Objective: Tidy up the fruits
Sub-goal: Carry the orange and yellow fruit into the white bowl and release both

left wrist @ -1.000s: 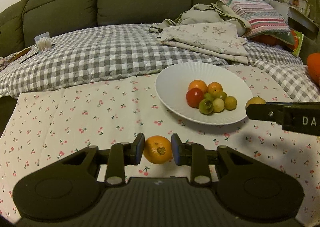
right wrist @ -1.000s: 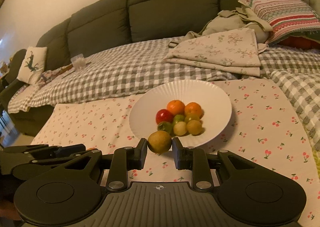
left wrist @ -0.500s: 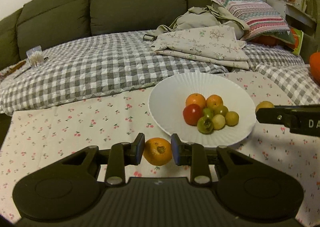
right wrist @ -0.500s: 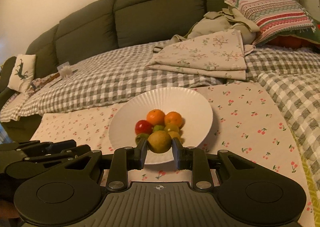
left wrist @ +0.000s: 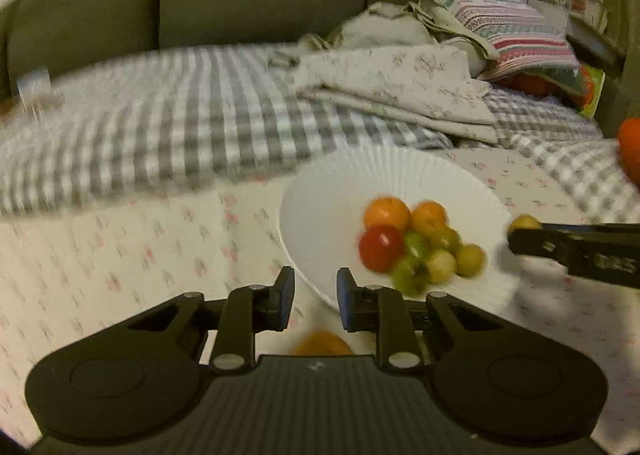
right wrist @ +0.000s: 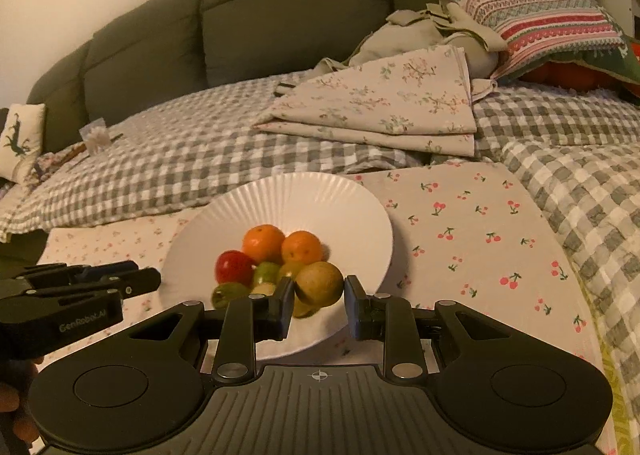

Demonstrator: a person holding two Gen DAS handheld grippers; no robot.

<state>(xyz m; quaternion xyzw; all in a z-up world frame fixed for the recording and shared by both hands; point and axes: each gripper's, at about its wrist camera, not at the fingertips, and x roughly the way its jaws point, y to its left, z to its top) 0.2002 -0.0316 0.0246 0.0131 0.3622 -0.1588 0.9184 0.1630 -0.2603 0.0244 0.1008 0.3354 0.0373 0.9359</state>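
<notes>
Right claw (right wrist: 319,297) clamps a green fruit (right wrist: 319,283) above the plate (right wrist: 360,207); left claw (left wrist: 311,293) narrow and empty (orange (left wrist: 323,343) below it).

Left gripper (left wrist: 313,295) empty, orange (left wrist: 323,343) below it.
Its jaws have just closed on nothing; white plate (left wrist: 320,215) of fruit lies just beyond.
</notes>
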